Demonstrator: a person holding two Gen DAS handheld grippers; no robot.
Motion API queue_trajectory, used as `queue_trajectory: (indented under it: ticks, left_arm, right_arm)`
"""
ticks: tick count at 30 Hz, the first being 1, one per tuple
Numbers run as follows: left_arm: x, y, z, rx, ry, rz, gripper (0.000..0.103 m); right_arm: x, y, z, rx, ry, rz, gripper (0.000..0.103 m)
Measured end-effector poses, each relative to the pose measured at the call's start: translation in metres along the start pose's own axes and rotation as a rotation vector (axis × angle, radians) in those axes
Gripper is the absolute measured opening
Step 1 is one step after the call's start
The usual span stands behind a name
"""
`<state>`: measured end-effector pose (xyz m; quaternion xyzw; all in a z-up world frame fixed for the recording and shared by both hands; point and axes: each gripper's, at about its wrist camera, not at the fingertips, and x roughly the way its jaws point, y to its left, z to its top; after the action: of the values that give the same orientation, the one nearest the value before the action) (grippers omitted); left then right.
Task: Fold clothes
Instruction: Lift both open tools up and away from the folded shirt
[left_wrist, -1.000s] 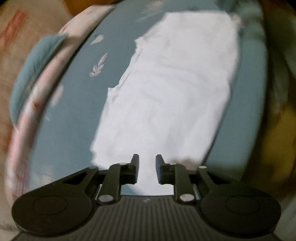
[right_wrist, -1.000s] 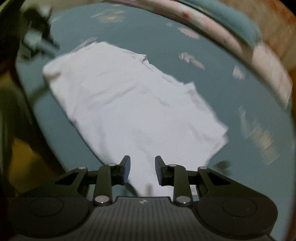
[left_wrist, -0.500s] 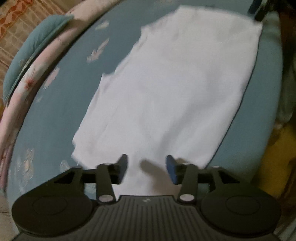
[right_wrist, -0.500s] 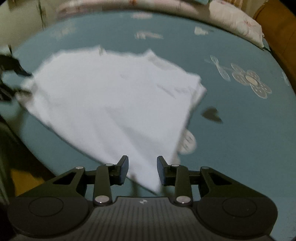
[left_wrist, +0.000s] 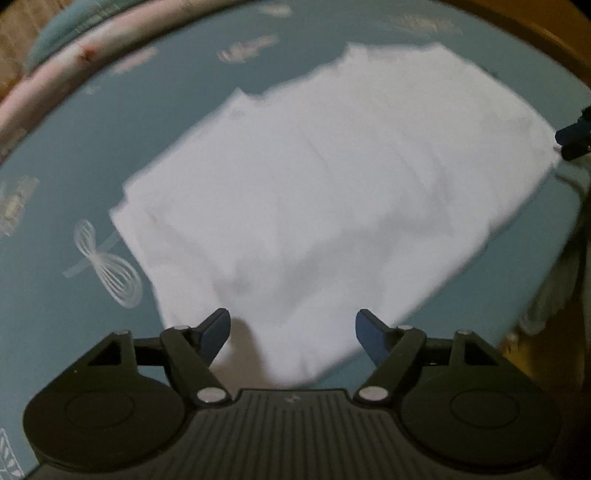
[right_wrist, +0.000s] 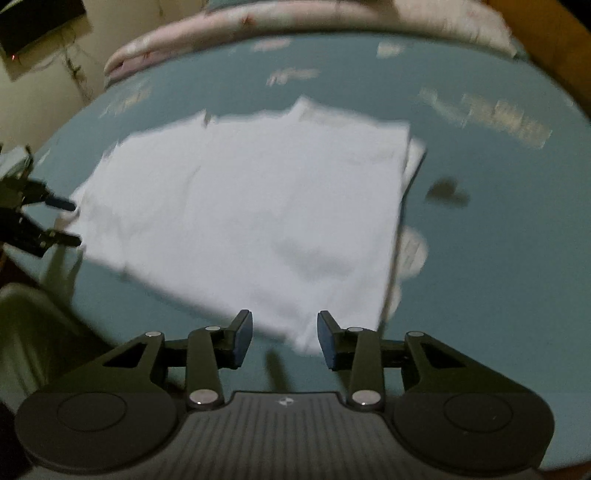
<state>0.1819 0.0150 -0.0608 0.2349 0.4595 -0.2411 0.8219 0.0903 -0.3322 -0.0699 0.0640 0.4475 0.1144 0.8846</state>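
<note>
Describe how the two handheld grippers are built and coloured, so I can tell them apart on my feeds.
The left gripper and right gripper look identical: black ribbed body with a small central logo, round side discs, black linkage arms with silver rivets, and blue pads on the fingers.

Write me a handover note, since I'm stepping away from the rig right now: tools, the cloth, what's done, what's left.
Left tool: open, jaws have just been opening wide, over a near corner of the white cloth, pads clear of it.
Right tool: open, jaws have just been opening a little, at the opposite near corner, gripping nothing.
Cloth: flat on the blue sheet, already folded, layered edges showing on one side.
Done: at least one fold laid down and released.
Left: probably another fold, or squaring up the edges; blur hides fine detail.
</note>
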Motion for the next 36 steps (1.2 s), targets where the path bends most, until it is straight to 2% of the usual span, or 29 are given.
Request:
queue_trajectory:
  ticks: [1,3,5,9,13,14,19,21,23,26,28,33,36]
  left_arm:
    - [-0.003,0.001,0.006,-0.014,-0.026,0.001,0.078]
    - [-0.005,0.001,0.018,-0.041,-0.074,0.0,0.087]
    - [-0.002,-0.002,0.027,-0.061,-0.11,-0.002,0.089]
    - [0.025,-0.009,0.033,-0.092,-0.135,-0.03,0.089]
    - [0.054,-0.006,0.022,-0.182,-0.102,-0.06,0.093]
    - [0.054,-0.002,0.015,-0.213,-0.112,-0.058,0.097]
    - [0.039,0.025,-0.011,-0.381,-0.165,-0.029,0.097]
    - [0.032,0.037,-0.017,-0.448,-0.183,-0.023,0.097]
    - [0.027,0.048,-0.018,-0.498,-0.226,-0.047,0.098]
    - [0.037,0.058,-0.022,-0.544,-0.228,-0.115,0.099]
    - [0.043,0.06,-0.03,-0.57,-0.217,-0.137,0.099]
    - [0.03,0.042,-0.048,-0.518,-0.193,-0.126,0.1]
    - [0.011,0.034,-0.046,-0.476,-0.191,-0.063,0.099]
  right_arm:
    - [0.0,-0.003,0.009,0.018,-0.035,0.001,0.043]
    - [0.003,-0.008,0.026,0.041,-0.099,-0.016,0.043]
    - [0.012,-0.016,0.042,0.068,-0.14,-0.027,0.043]
    - [0.043,-0.026,0.059,0.126,-0.157,-0.022,0.043]
    - [0.07,-0.031,0.055,0.162,-0.145,-0.057,0.043]
    - [0.074,-0.034,0.051,0.175,-0.14,-0.078,0.043]
    - [0.072,-0.039,0.039,0.265,-0.188,-0.088,0.043]
    - [0.072,-0.034,0.038,0.285,-0.201,-0.113,0.049]
    - [0.075,-0.025,0.039,0.273,-0.209,-0.142,0.055]
    - [0.081,-0.013,0.042,0.232,-0.206,-0.169,0.059]
    - [0.083,-0.008,0.042,0.201,-0.201,-0.186,0.062]
    - [0.083,-0.006,0.04,0.173,-0.203,-0.19,0.063]
    - [0.08,-0.005,0.04,0.18,-0.202,-0.19,0.063]
